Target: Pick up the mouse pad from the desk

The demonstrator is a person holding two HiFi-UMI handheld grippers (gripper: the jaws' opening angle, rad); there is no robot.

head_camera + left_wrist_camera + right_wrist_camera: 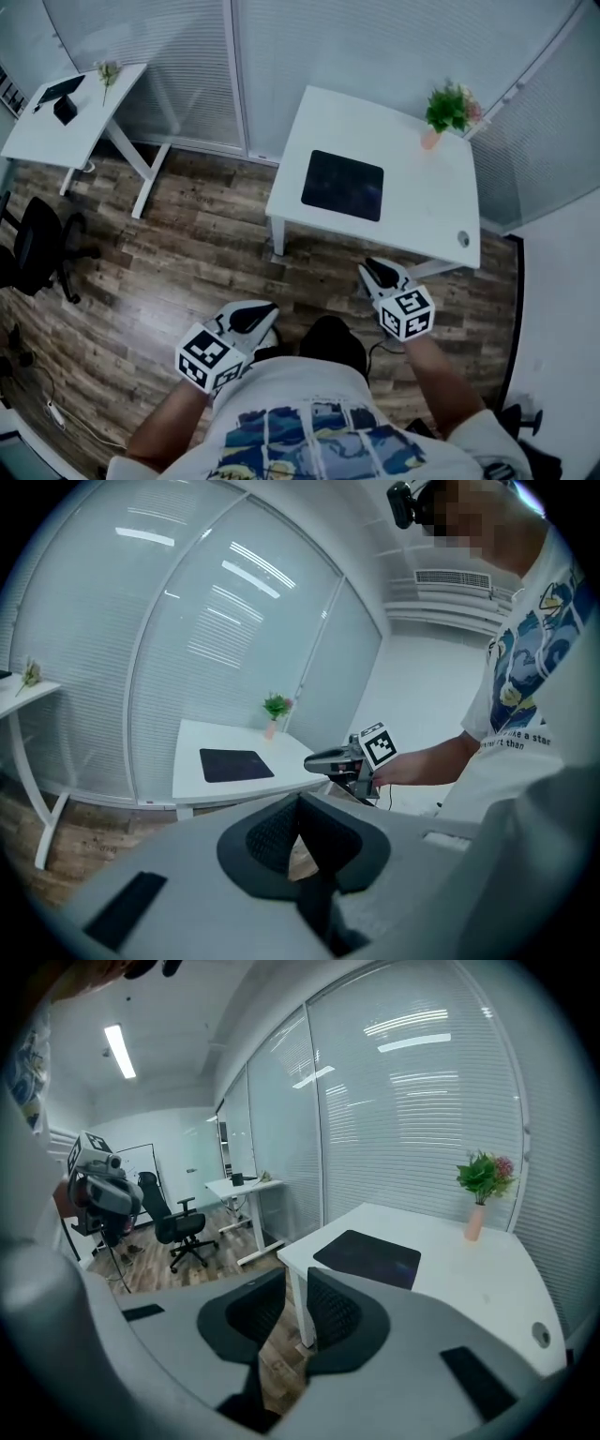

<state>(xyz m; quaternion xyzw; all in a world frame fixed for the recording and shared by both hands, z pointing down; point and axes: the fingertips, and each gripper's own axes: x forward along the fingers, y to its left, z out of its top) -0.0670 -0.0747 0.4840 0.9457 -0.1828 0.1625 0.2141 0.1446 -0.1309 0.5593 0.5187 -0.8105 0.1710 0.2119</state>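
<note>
Left hand-held gripper point(253, 317) | right hand-held gripper point(380, 275) | mouse pad point(343, 185) 1 | desks point(422, 202) point(42, 139) 2

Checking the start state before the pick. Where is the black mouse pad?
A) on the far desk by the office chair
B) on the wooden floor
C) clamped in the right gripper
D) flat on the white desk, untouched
D: the mouse pad lies flat on the white desk, while the left gripper and right gripper hang over the floor short of it, holding nothing.

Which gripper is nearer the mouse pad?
Right. The right gripper is by the desk's near edge, in front of the mouse pad; the left gripper is farther back over the floor.
</note>
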